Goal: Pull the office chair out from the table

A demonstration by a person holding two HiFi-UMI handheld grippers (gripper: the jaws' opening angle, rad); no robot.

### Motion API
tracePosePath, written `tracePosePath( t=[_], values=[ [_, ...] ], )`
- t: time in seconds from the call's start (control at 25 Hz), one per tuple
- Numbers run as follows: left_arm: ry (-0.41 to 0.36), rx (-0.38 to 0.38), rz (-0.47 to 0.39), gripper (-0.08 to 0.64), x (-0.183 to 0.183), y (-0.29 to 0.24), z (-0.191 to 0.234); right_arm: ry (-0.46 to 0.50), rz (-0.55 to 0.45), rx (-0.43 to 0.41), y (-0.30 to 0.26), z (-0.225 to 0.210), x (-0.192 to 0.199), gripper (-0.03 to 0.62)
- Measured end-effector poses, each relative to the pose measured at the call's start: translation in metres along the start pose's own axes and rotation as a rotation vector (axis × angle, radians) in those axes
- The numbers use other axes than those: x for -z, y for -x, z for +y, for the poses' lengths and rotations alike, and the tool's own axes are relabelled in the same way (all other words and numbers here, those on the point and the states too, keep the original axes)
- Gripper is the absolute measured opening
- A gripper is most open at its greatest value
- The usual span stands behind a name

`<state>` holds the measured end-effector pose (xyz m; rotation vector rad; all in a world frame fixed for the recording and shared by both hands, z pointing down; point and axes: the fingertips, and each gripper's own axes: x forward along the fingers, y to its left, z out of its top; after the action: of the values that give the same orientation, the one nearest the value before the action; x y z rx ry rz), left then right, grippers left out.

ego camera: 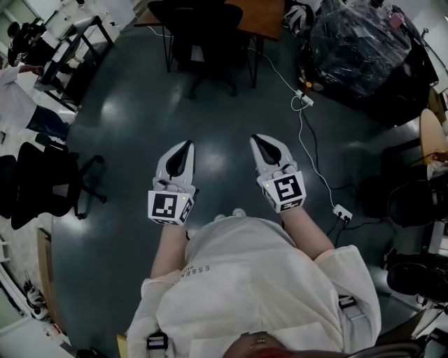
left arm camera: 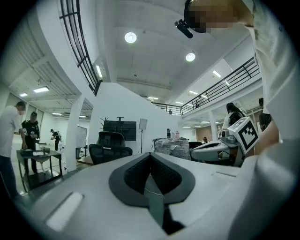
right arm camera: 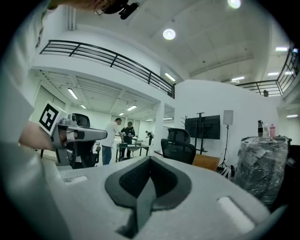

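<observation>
left white gripper (ego camera: 186,147) jaws closed, empty | right white gripper (ego camera: 257,140) likewise | black office chair (ego camera: 201,38) far, tucked under brown wooden table (ego camera: 264,15) | judgement: approach, open jaws, grip it squarely

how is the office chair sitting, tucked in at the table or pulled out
Tucked in: the office chair sits against the table, its base between the table legs.

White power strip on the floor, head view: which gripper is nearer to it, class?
Right. The right gripper sits just left of the power strip in the picture; the left gripper lies further left, beyond it.
</observation>
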<state>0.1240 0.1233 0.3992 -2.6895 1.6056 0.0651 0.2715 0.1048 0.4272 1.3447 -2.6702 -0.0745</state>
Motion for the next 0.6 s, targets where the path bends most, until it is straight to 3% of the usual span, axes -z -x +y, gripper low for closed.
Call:
tracePosePath(
  t=[0.6],
  values=[
    [-0.003,-0.065,0.028,0.018,0.017,-0.020,-0.016,-0.057,0.022,-0.020,0.004,-0.036,0.029,-0.008]
  ],
)
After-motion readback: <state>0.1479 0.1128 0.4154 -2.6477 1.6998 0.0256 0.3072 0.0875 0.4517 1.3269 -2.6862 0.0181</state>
